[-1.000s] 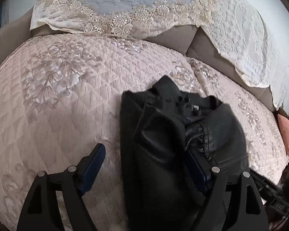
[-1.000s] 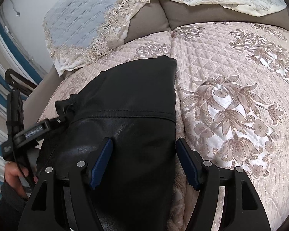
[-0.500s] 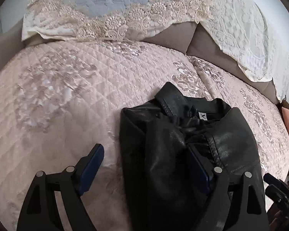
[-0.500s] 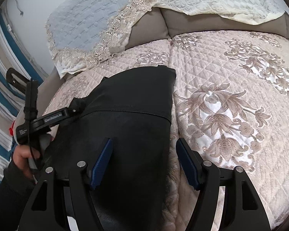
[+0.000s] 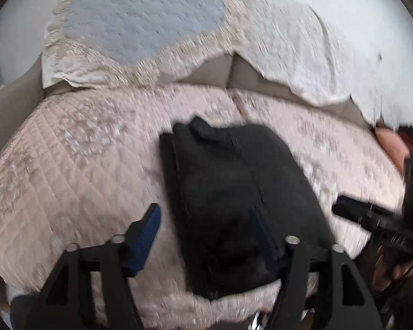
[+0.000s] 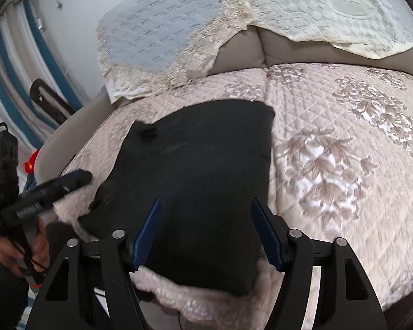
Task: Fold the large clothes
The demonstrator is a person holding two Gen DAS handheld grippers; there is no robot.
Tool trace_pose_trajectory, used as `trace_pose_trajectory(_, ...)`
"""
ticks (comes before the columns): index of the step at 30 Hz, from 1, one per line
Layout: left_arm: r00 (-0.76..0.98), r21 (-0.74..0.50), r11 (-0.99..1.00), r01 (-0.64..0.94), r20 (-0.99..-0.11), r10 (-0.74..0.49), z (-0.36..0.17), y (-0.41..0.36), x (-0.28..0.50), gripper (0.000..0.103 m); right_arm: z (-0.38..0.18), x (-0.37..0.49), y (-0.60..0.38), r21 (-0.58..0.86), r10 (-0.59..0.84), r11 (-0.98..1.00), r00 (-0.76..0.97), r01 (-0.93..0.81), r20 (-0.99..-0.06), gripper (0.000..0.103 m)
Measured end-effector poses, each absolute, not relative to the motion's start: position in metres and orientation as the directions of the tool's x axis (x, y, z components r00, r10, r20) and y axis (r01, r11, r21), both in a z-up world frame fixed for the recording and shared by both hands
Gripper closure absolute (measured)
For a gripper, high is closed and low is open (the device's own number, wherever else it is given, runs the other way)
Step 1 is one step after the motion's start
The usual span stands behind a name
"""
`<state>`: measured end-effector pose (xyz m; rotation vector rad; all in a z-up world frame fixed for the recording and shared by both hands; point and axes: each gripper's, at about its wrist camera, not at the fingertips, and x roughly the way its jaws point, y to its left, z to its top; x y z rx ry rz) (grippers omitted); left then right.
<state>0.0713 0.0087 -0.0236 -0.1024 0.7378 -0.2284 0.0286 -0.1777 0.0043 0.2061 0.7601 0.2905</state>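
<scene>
A black leather jacket (image 5: 234, 192) lies folded into a compact block on the pink quilted sofa seat (image 5: 77, 170); it also shows in the right wrist view (image 6: 201, 181). My left gripper (image 5: 206, 236) is open and empty, held above the jacket's near left edge. My right gripper (image 6: 210, 231) is open and empty, held above the jacket's near end. The left gripper also shows from the side in the right wrist view (image 6: 85, 177), apart from the jacket. The left wrist view is blurred.
Lace-edged covers (image 6: 162, 35) hang over the brown sofa back (image 6: 289, 49). The seat's front edge (image 6: 206, 302) is just below my grippers. A striped curtain (image 6: 11, 77) is at the left. A pink cushion (image 5: 391, 145) lies at the seat's right end.
Both grippers have pulled back and up from the jacket. The jacket's collar and lining no longer show; it now lies as a flat closed block.
</scene>
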Motion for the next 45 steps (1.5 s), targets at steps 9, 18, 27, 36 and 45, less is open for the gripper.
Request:
trace_pose_trajectory(9, 0.695, -0.121, 0.988, 0.096, -0.703, -0.153, -0.068, 0.012, 0.09, 0.045, -0.018, 0.028, -0.16, 0.258, 0.315, 0.948, 0.65, -0.185, -0.691, 0.058)
trace_pose_trajectory(18, 0.681, -0.185, 0.981, 0.059, -0.711, -0.175, -0.051, 0.02, 0.077, 0.043, -0.015, 0.025, -0.161, 0.235, 0.292, 0.956, 0.648, -0.175, -0.703, 0.058)
trace_pose_trajectory(27, 0.731, -0.182, 0.978, 0.099, -0.654, -0.195, -0.014, -0.004, 0.091, 0.046, -0.003, 0.027, -0.174, 0.242, 0.265, 0.961, 0.687, -0.133, -0.677, 0.058)
trace_pose_trajectory(36, 0.667, -0.21, 0.976, 0.062, -0.719, -0.197, -0.049, -0.005, 0.111, 0.05, -0.017, 0.029, -0.183, 0.265, 0.267, 0.959, 0.65, -0.104, -0.711, 0.058)
trace_pose_trajectory(45, 0.748, -0.19, 0.977, 0.1, -0.632, -0.2, -0.004, -0.016, 0.142, 0.051, -0.005, 0.046, -0.188, 0.259, 0.261, 0.96, 0.676, -0.106, -0.69, 0.058)
